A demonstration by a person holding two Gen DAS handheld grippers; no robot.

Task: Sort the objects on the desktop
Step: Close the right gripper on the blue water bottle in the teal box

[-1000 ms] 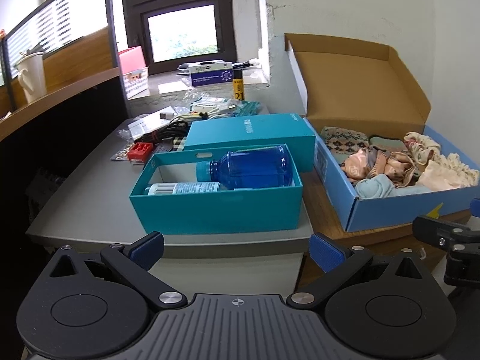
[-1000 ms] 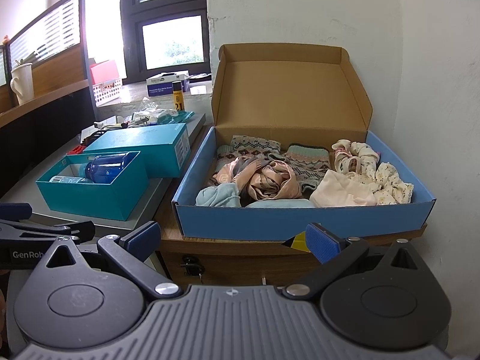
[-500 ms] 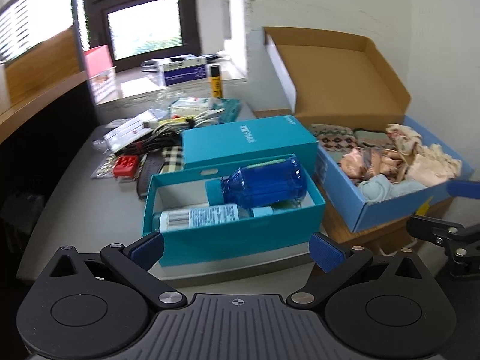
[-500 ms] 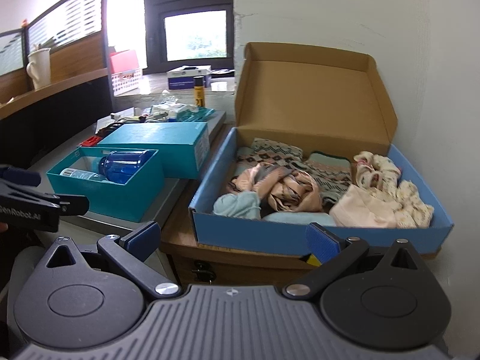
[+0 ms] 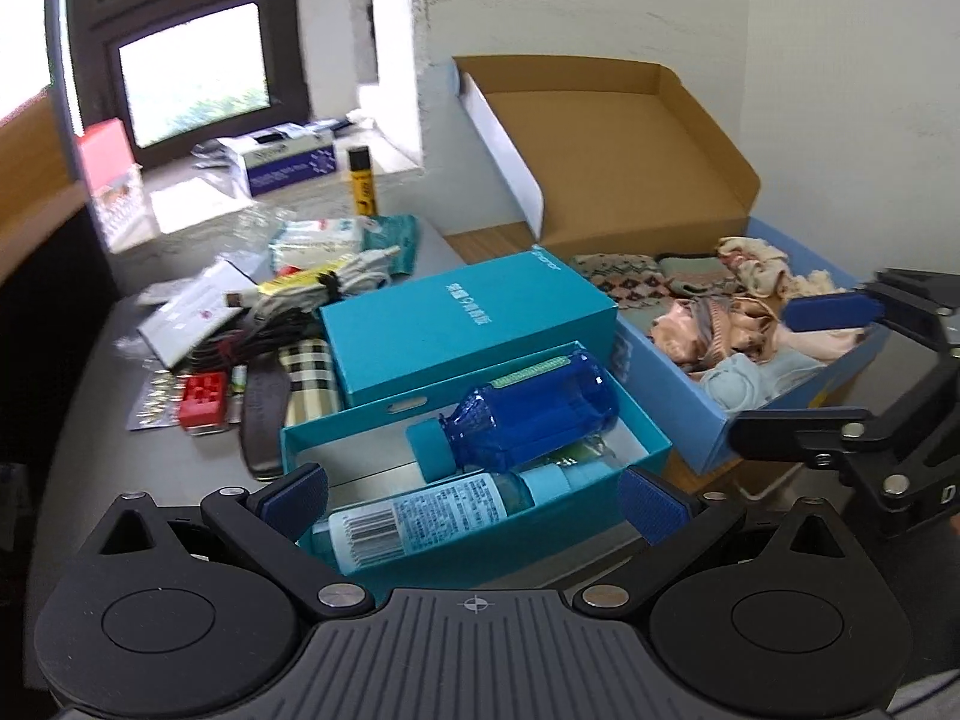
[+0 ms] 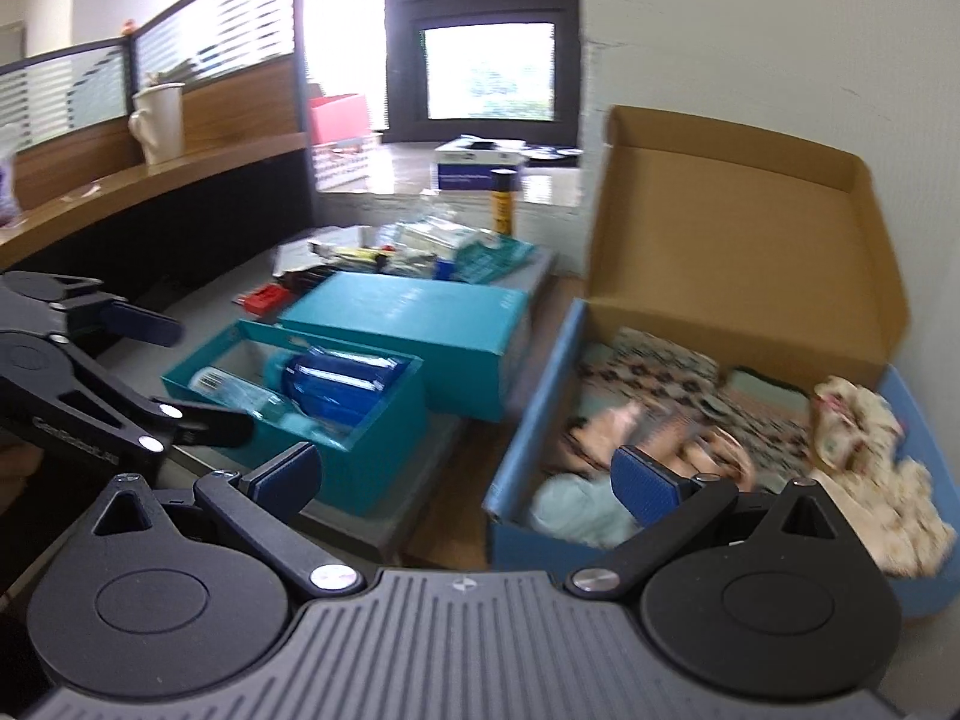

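Note:
An open teal box (image 5: 372, 426) (image 6: 372, 450) on the grey desk holds a blue bottle (image 5: 540, 414) (image 6: 336, 384) and a clear labelled bottle (image 5: 420, 516). Its teal lid (image 5: 456, 324) (image 6: 408, 318) lies behind it. A blue cardboard box (image 5: 678, 378) (image 6: 528, 420) full of socks and cloths (image 5: 720, 324) stands to the right. My left gripper (image 5: 474, 501) is open and empty, just above the teal box's front wall. My right gripper (image 6: 462, 483) is open and empty, over the gap between both boxes.
Loose clutter lies behind the teal box: cables (image 5: 300, 294), a red block (image 5: 204, 399), a plaid case (image 5: 309, 378), pill blisters, packets. A yellow tube (image 5: 363, 183) and a blue carton (image 5: 288, 162) stand on the windowsill. A partition (image 6: 180, 120) borders the left.
Both grippers have moved forward and down toward the desk. The left one has closed in over the teal box; the right one has swung left toward the boxes. Both stay open.

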